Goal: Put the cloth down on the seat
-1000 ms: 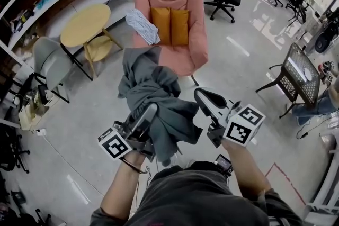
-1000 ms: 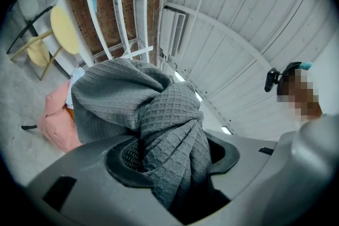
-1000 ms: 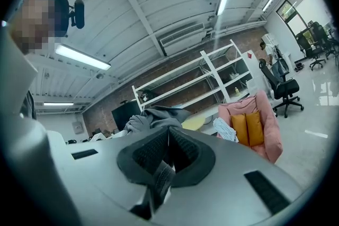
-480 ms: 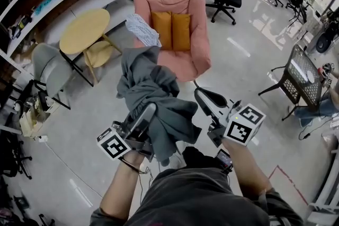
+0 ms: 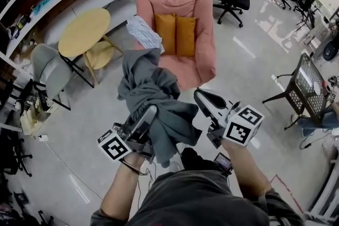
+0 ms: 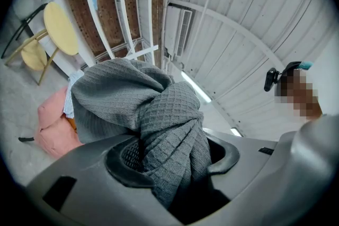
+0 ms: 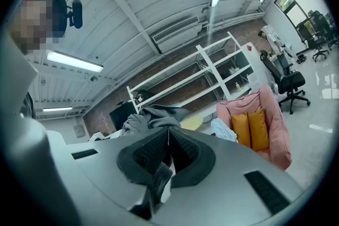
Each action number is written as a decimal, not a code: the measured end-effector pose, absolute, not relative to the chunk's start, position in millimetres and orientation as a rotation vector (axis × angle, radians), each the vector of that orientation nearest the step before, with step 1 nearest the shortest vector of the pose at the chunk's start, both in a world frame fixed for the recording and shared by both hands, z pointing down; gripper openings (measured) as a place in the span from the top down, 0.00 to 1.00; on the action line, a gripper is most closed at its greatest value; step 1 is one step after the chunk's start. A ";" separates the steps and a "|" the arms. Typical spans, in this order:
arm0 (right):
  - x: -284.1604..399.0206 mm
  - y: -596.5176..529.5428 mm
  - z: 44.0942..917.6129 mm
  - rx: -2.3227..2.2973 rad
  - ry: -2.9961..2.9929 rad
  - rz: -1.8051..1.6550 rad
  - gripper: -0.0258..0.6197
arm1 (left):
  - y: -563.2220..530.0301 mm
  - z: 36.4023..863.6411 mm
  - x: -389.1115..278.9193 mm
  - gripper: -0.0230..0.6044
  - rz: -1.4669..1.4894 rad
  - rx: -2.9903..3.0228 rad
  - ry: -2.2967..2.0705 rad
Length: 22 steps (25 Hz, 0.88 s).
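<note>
Evidently mid-carry: grips the bunched grey cloth [image 5: 153,95] in the fingers of the left gripper [image 5: 147,115], raised at frame centre to clear the floor [image 5: 79,129], short of the pink armchair's seat [image 5: 186,65] above; holds the right gripper [image 5: 204,97] with fingers closed, alongside.

The left tongs [image 6: 175,155] clamp a bunched grey waffle-weave cloth [image 6: 159,114], both pads pressed against its folds. Behind it, at lower left, sits a pink armchair [image 6: 53,132]; a round yellow table [image 6: 59,29] and white shelving [image 6: 122,2] stand above.
</note>
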State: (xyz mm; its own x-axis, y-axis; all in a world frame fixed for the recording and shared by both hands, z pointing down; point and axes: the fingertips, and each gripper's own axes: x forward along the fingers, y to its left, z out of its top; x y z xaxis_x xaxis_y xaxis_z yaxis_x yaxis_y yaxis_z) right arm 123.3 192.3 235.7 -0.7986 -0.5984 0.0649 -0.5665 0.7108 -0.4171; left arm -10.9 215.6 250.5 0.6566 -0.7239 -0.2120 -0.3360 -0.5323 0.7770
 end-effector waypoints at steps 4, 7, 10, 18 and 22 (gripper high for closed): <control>135.2 149.0 245.7 -0.936 2.848 -0.687 0.94 | 174.8 261.4 1.5 0.57 -0.682 2.122 -0.852; 144.0 114.5 251.0 -0.911 2.856 -0.713 0.94 | 142.7 269.2 9.3 0.57 -0.681 2.097 -0.879; 152.9 79.3 253.4 -0.882 2.865 -0.745 0.94 | 107.6 270.4 17.7 0.57 -0.676 2.080 -0.908; 179.4 2.2 257.3 -0.839 2.871 -0.760 0.93 | 34.5 271.4 34.1 0.57 -0.690 2.066 -0.974; 180.1 -24.9 259.5 -0.827 2.887 -0.762 0.94 | 4.8 274.5 32.3 0.57 -0.705 2.054 -0.994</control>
State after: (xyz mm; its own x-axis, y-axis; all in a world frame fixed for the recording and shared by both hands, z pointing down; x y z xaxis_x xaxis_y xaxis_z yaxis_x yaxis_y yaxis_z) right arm 180.1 -24.9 259.5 -0.8568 -0.5076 0.0911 -0.4864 0.7367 -0.4697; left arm 32.3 4.8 274.5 0.5496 -0.8210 -0.1545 -0.4167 -0.4297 0.8011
